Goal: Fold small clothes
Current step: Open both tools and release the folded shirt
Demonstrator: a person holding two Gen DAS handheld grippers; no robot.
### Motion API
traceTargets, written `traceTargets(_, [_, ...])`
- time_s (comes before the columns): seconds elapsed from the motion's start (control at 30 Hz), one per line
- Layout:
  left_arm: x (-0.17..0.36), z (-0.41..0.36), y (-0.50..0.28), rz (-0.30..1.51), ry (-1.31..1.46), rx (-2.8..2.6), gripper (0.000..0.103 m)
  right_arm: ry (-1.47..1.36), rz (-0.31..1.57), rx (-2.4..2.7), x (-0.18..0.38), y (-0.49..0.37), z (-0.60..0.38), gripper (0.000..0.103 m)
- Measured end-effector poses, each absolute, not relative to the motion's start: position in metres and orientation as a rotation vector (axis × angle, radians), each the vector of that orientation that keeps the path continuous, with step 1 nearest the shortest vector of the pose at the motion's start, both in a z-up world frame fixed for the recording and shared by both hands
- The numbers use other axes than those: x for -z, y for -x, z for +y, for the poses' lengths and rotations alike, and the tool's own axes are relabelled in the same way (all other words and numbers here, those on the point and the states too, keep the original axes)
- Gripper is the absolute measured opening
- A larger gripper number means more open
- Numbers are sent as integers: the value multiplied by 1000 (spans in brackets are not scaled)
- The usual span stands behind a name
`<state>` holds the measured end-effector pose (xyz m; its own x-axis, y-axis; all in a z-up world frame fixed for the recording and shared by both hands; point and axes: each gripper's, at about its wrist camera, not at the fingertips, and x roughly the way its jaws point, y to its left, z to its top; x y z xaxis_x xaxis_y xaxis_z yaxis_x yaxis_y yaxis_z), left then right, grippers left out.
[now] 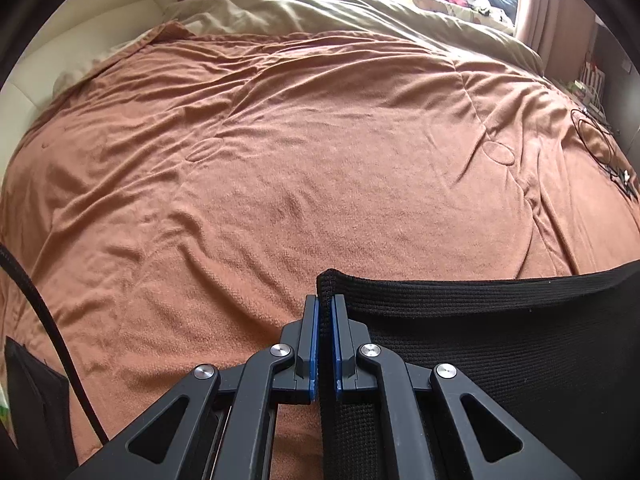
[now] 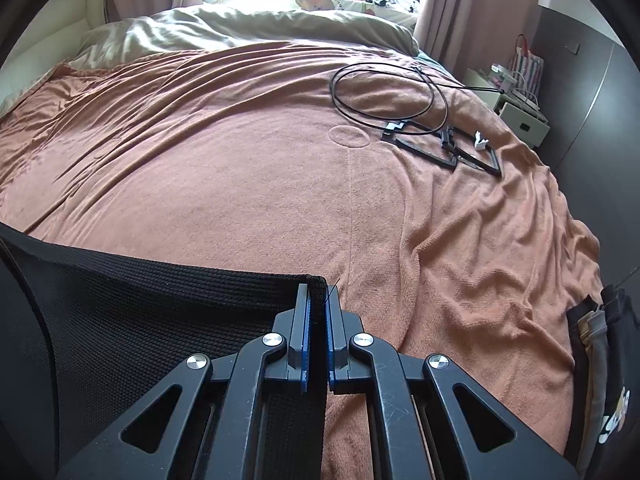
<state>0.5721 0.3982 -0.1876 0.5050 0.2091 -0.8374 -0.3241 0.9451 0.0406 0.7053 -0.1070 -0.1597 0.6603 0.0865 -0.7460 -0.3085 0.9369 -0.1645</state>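
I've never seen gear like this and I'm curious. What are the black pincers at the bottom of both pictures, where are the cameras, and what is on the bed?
They are two hand-held grippers, one in each of a person's hands; no robot arm. Each picture comes from a fisheye camera on a gripper, looking along its fingers. The left gripper and right gripper are each shut on a top corner of one black knit garment, stretched between them over the bed's brown blanket. A coiled black cable and black frame parts lie farther off.

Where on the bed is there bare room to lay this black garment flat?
Free: the wide brown blanket ahead of both grippers, up to the olive duvet. Crowded: the far right edge, where a black cable and frames lie.
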Motion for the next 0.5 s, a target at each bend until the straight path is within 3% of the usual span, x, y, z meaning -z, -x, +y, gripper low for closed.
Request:
traceTargets(0.23, [202, 387, -590, 1086, 88, -307, 8, 309, 906, -190, 178, -721, -102, 8])
traceTargets(0.3, [196, 386, -582, 1072, 124, -274, 12, 283, 895, -198, 171, -718, -105, 18])
traceTargets(0.37, [190, 384, -574, 1059, 158, -254, 26, 266, 883, -221, 162, -711, -108, 41])
traceTargets(0.5, [179, 373, -561, 1045, 154, -235, 32, 245, 868, -297, 148, -694, -114, 45])
